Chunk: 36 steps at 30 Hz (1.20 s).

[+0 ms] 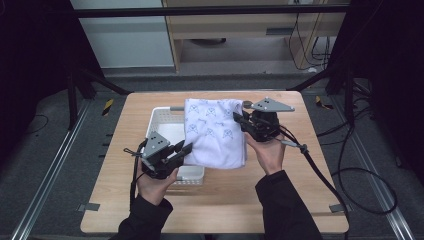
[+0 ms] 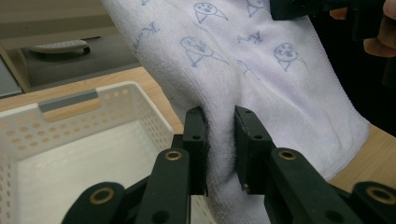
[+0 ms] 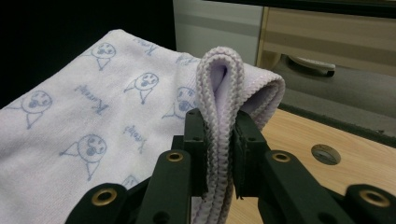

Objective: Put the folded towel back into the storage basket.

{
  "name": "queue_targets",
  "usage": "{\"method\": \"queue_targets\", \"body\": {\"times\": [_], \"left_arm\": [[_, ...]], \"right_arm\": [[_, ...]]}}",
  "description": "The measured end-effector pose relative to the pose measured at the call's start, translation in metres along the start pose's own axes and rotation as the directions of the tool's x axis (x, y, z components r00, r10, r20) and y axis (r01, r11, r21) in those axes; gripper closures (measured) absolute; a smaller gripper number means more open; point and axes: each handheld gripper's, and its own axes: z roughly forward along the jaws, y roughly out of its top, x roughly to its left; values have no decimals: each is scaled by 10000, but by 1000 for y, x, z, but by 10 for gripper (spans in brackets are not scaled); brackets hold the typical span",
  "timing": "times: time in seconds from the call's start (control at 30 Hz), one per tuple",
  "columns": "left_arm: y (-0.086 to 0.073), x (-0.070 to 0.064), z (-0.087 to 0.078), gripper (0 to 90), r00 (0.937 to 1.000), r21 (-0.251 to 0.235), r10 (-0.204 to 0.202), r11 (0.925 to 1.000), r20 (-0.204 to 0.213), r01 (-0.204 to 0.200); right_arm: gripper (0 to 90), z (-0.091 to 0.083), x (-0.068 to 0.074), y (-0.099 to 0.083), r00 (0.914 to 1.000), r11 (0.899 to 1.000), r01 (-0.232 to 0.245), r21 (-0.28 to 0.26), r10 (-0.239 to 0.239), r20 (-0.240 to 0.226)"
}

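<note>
A folded white towel [image 1: 215,132] printed with small blue figures hangs between both grippers, above the table and partly over a white perforated basket [image 1: 165,120]. My left gripper [image 1: 186,150] is shut on the towel's near left edge; its jaws pinch the thick cloth [image 2: 219,149] beside the basket [image 2: 70,154]. My right gripper [image 1: 239,119] is shut on the towel's far right corner, where a folded hem [image 3: 219,135] bulges up between the jaws. The towel's printed face [image 3: 79,130] spreads to the left in the right gripper view.
The round-cornered wooden table [image 1: 300,190] has bare room to the front and right. A cable [image 1: 320,175] trails from the right gripper over the table's right side. Past the far edge stand dark frame legs and a wooden cabinet [image 1: 250,25].
</note>
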Motion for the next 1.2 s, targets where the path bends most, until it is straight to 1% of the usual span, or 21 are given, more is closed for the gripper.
{"method": "queue_targets", "body": {"times": [0.1,0.13,0.17,0.23,0.3,0.37,0.73,0.77,0.87,1.13,1.17,1.2], "left_arm": [[0,6,-5,750,9999,-55,-57,10000,-107,56],[0,6,-5,750,9999,-55,-57,10000,-107,56],[-1,9,-7,750,9998,-59,-91,9999,-149,90],[-1,12,-9,750,9997,-62,-154,9999,-215,152],[-2,16,-11,750,9995,-79,-198,9998,-241,197],[-3,19,-14,750,9992,-85,-239,9997,-324,236],[-5,32,-25,750,9980,-274,-391,9989,-499,377],[-6,34,-27,751,9974,-311,-479,9984,-538,462],[-7,38,-30,751,9969,-312,-520,9982,-587,502],[-11,51,-39,750,9939,-332,-691,9972,-857,664],[-12,54,-42,751,9930,-347,-769,9967,-899,740],[-12,54,-42,750,9930,-347,-769,9967,-899,740]], "right_arm": [[787,8,5,3,10000,10000,51,-20,-51,-60],[787,8,5,3,10000,10000,51,-20,-51,-60],[787,12,8,4,9999,10000,68,-15,-68,-96],[787,13,10,4,9999,10000,75,-9,-75,-111],[787,17,11,4,9997,10000,-38,-43,37,-221],[787,22,15,4,9997,10000,65,7,-65,-242],[787,33,27,10,9990,9999,107,-115,-112,-422],[787,36,30,11,9989,9997,178,-146,-185,-431],[787,39,33,12,9986,9996,229,-179,-237,-467],[787,53,46,18,9972,9995,251,-212,-265,-705],[787,56,48,19,9969,9995,246,-199,-260,-749],[787,58,50,19,9966,9995,261,-181,-275,-777]]}}
